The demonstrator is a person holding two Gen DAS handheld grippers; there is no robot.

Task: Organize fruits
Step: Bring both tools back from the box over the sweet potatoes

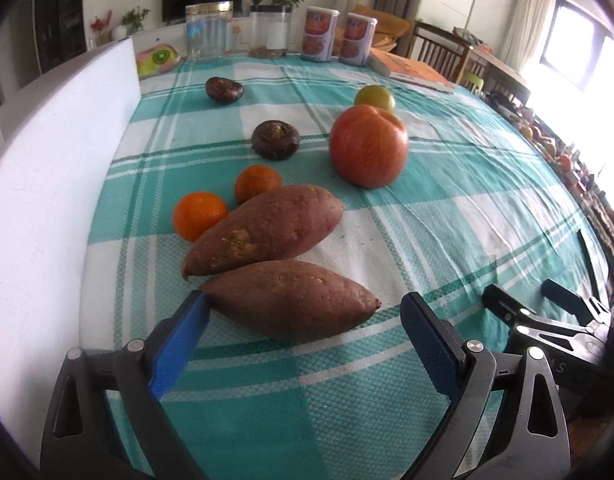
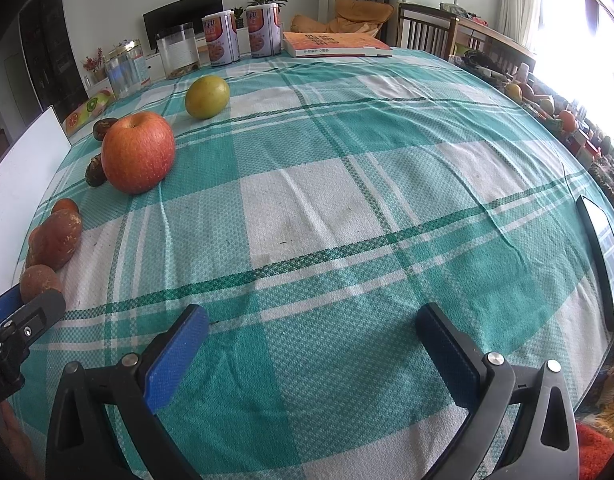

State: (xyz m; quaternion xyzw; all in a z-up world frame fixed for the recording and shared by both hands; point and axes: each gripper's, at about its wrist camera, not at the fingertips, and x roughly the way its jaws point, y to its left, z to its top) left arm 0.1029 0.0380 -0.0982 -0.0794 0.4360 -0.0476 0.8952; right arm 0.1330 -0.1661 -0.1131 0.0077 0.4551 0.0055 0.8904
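Observation:
Two sweet potatoes lie side by side on the checked cloth: the near one just ahead of my open left gripper, the far one behind it. Two mandarins sit beside them. Further back are two dark brown fruits, a big red apple and a green-yellow fruit. My right gripper is open over bare cloth, with the apple and green-yellow fruit far to its left.
A white foam board walls the left side. At the back stand a clear jar, two cans and an orange book. A phone lies near the right table edge. Chairs stand beyond.

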